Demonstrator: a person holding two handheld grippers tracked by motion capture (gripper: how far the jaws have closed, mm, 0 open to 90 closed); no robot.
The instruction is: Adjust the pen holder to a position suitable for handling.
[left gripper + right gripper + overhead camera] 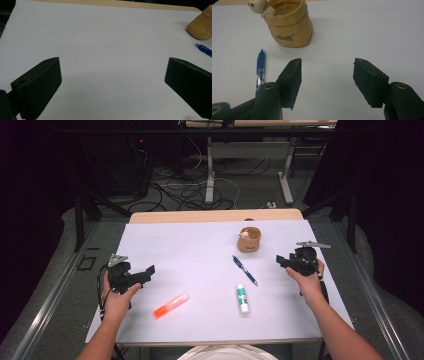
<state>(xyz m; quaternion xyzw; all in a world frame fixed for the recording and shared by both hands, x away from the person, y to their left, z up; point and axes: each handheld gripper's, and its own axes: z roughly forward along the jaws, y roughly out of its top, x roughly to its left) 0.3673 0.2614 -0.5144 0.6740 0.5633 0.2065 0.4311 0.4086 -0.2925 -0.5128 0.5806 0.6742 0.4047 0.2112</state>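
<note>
My left gripper (pixel 147 273) is held over the left part of the white mat (pixel 200 245), jaws wide open with bare mat between them (pixel 112 72). At the right edge, my right gripper (pixel 281 262) stands open and holds nothing (pixel 327 67). It points toward a tan pouch-shaped cup (pixel 249 240) (pixel 289 25) with a small figure on its rim. A blue pen (pixel 245 270) (pixel 260 71) lies just left of the right gripper. The left gripper view shows the cup (pixel 201 25) and the pen's tip (pixel 203 49) far to the right.
An orange highlighter (pixel 171 305) lies near the front of the mat, right of my left hand. A white glue stick with a green band (pixel 242 299) lies front centre. A wooden table edge (pixel 215 216) runs behind the mat, with cables and desk legs on the floor beyond.
</note>
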